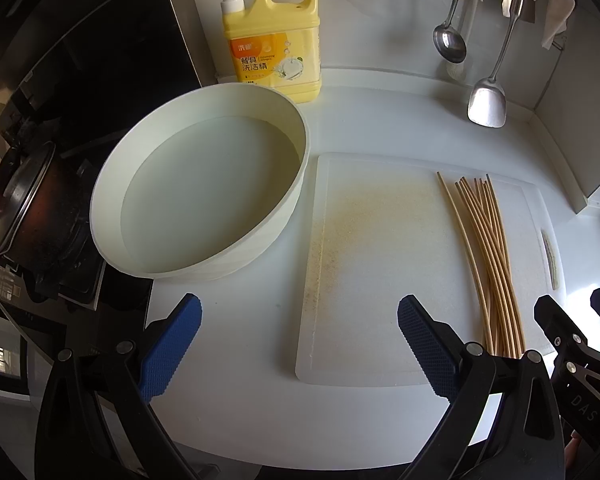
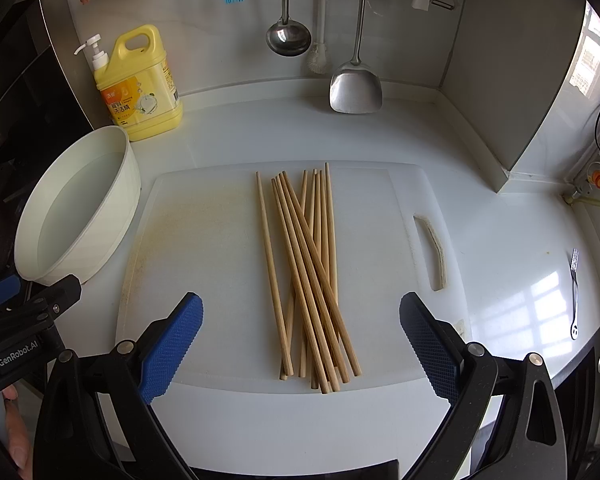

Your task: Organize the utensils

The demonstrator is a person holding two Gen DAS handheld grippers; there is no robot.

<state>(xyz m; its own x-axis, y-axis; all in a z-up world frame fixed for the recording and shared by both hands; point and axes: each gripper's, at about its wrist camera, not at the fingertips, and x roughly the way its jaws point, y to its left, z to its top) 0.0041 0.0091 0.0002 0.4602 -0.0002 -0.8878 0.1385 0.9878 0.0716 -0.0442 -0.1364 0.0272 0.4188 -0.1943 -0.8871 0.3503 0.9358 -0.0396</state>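
You are holding left gripper point(image 1: 299, 344) jaws wide, empty | right gripper point(image 2: 301, 344) jaws gaping over chopsticks point(image 2: 308, 276) | chopsticks lying crossed on cutting board point(image 2: 204, 240)

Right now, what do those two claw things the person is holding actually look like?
Each claw has two black plastic fingers tipped with blue pads in a bumpy grid texture, with silver round bolts at the joints. Seen from the right one, the left claw's body reads "GenRobot.AI"; seen from the left one, the right claw's body shows the letters "DAS".
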